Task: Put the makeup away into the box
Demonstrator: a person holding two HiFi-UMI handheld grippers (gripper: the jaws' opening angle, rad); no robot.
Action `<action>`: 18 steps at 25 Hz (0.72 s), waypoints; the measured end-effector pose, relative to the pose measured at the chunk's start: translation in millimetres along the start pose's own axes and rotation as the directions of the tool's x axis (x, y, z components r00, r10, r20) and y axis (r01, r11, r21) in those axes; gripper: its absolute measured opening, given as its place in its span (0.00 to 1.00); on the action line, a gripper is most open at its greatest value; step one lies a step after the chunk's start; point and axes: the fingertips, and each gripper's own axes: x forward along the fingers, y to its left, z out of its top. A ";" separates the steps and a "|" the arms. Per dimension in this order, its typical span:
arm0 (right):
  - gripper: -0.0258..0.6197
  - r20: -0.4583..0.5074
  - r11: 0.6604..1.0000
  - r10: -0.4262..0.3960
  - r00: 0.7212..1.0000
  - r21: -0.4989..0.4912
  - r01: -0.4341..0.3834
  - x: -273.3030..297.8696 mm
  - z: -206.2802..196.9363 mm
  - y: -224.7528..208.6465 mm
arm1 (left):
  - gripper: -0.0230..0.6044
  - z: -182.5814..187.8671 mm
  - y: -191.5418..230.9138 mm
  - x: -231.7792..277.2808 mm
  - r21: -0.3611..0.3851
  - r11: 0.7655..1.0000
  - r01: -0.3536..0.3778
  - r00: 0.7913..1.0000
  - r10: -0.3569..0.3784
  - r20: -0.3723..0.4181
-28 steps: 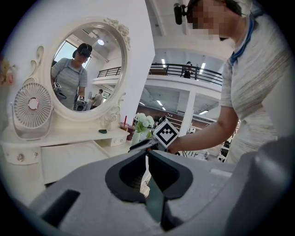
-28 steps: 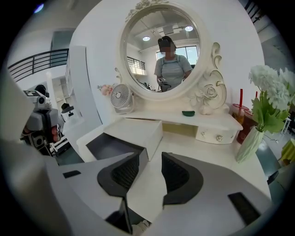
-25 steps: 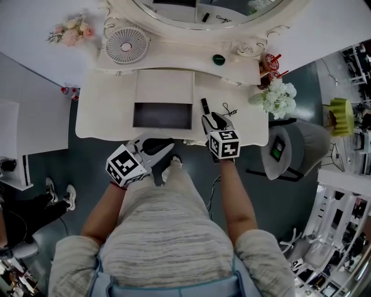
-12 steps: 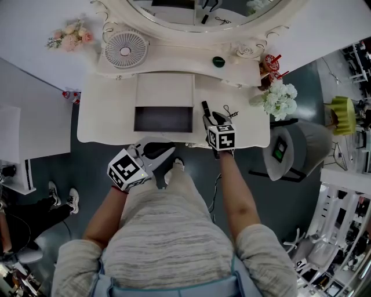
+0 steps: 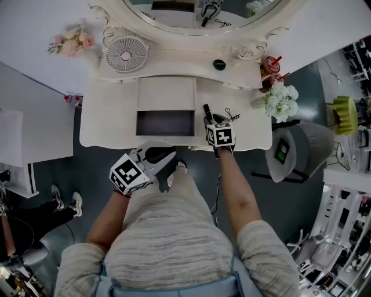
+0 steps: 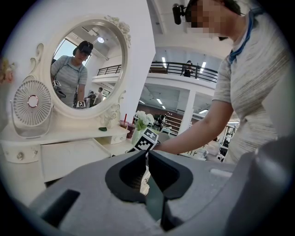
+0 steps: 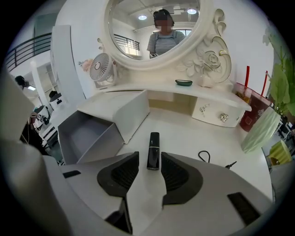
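Observation:
A black makeup tube [image 7: 153,150] lies on the white vanity top [image 5: 243,130], just right of the open grey-lined box [image 5: 165,122]. In the right gripper view the tube's near end sits between the spread jaws of my right gripper [image 7: 150,157], which is open and not touching it. From the head view, my right gripper [image 5: 212,120] hovers over the tube [image 5: 206,109]. My left gripper [image 5: 169,155] hangs off the table's front edge near my body; its jaw tips meet with nothing between them [image 6: 146,154]. The box [image 7: 85,136] stands open with its lid [image 7: 120,109] folded back.
An eyelash curler [image 5: 231,112] lies right of the tube. On the shelf under the oval mirror [image 5: 203,11] sit a small fan [image 5: 126,54] and a green dish [image 5: 219,64]. Red-strawed cups [image 7: 251,101] and white flowers [image 5: 279,97] crowd the right end. A grey stool [image 5: 295,148] stands right of the table.
My right gripper has moved forward over the vanity until the tube's end lies between its jaws. The left gripper has stayed put off the front edge.

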 end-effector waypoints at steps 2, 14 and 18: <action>0.22 -0.010 1.000 -0.004 1.000 -0.001 0.004 3.7 -0.6 -1.1 | 0.06 -0.4 0.4 -0.1 -0.002 1.000 0.001 1.000 -0.001 -0.004; 0.18 -0.062 0.999 -0.026 0.998 -0.035 0.024 15.6 -5.9 -7.9 | 0.06 0.7 2.8 2.2 -0.001 1.000 0.006 1.000 -0.006 -0.009; 0.18 -0.065 0.999 -0.032 0.997 -0.040 0.029 15.4 -5.7 -8.4 | 0.06 1.2 3.6 2.7 0.001 1.000 0.009 1.000 -0.009 -0.009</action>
